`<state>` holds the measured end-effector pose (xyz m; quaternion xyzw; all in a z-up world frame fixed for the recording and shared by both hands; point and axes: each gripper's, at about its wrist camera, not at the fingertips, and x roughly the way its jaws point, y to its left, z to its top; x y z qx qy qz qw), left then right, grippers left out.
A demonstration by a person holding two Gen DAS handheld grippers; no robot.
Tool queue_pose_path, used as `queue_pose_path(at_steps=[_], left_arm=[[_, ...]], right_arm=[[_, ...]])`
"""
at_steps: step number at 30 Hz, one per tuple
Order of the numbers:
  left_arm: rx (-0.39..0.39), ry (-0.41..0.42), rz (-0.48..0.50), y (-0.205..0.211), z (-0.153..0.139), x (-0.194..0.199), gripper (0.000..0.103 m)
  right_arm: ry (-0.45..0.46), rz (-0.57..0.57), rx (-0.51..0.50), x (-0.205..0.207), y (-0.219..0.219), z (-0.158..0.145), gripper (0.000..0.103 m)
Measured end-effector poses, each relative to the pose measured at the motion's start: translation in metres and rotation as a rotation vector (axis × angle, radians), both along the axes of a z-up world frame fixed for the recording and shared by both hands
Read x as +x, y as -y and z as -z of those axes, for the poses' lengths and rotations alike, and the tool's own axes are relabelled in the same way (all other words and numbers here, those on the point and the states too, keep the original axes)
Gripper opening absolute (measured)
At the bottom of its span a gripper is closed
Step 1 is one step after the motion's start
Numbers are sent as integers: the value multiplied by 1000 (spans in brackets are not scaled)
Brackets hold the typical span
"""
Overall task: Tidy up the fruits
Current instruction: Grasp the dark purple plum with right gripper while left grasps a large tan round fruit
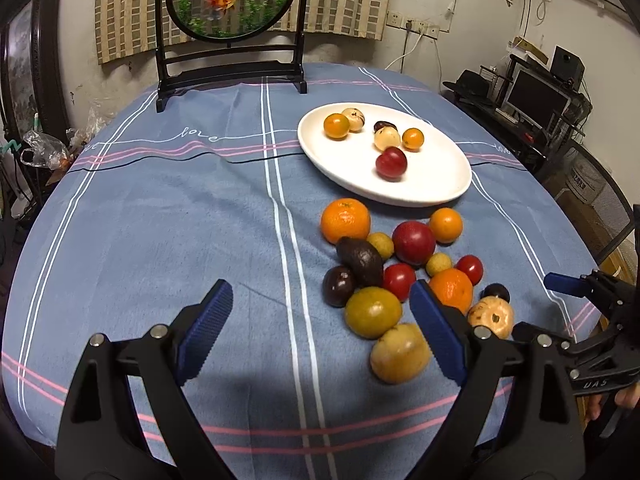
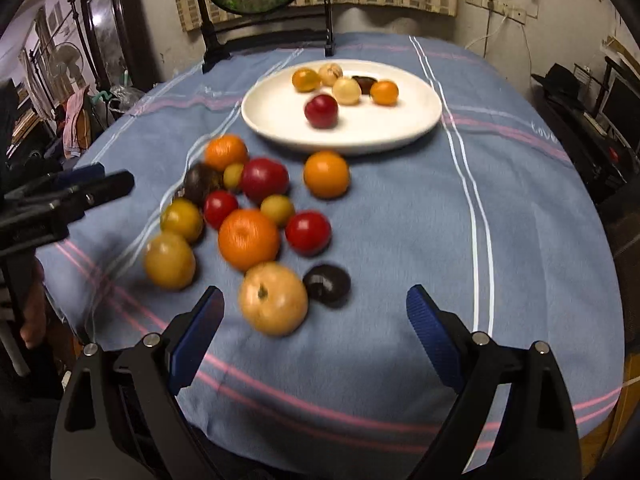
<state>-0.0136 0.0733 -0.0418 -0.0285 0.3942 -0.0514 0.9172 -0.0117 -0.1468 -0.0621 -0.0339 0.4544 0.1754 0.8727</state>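
Note:
A white oval plate (image 1: 436, 176) (image 2: 276, 120) at the far side of the table holds several small fruits, among them a red plum (image 1: 391, 163) (image 2: 321, 110). In front of it on the blue cloth lies a loose pile: oranges (image 1: 345, 220) (image 2: 248, 239), red fruits (image 1: 413, 242), a dark avocado (image 1: 360, 261), yellow-green fruits (image 1: 373, 312) and a pale tan fruit (image 2: 273, 298). My left gripper (image 1: 320, 292) hovers open just short of the pile's left part. My right gripper (image 2: 315, 294) hangs open above the tan fruit and a dark plum (image 2: 327, 284), touching neither.
A black stand with a round goldfish screen (image 1: 232, 20) rises at the table's far edge. A desk with a monitor (image 1: 534, 96) stands off to the right, plastic bags (image 1: 40, 152) to the left. The other gripper (image 1: 592, 320) (image 2: 68, 196) shows at each view's side.

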Motion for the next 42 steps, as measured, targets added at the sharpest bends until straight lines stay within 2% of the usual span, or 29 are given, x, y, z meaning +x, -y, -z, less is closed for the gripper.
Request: queue_pose_path(at_steps=[7,8,9,13,16,19,20,24,26,33,35,37,39,41,42], left_arm=[[-5,-9,2,-4,4,-11,91],[-4,-7,5,-4,3,-14,91],[-1,-6,11,-4,3,-17,91],[-3,-18,45,1,4,-27,92],[-22,-45,87,9,10,-32,93],[-63,-96,133,18,23,-31,93],[-70,-107,138,20,25,-30,93],[-77,-162,137,29,41,-21,93],[-85,-172,138,32,45,-19,93],[-76,-160,125,43,51,-9,92],[-54,-155,98,45,54,-5,88],[-49,-160,94,47,56,-2,72],[-45,-157,86,48,59,0,63],[-42,-145,82,49,60,2,60],[-52,-139,87,49,59,1,47]], right_arm=[[31,90,-62,-3,37,7,92],[25,73,-60,-4,38,12,86],[13,61,-56,-3,38,15,75],[-36,4,-10,5,33,32,63],[-10,-40,-9,13,21,35,62],[1,-85,17,21,11,35,55],[3,-97,29,24,9,34,48],[11,-131,60,25,5,34,30],[15,-123,76,21,6,31,30],[42,8,115,7,35,14,30],[41,5,119,5,37,14,30],[37,-2,127,4,37,15,30],[32,-9,137,3,37,15,30],[30,-10,145,4,37,17,30],[27,-9,147,4,37,18,30]])
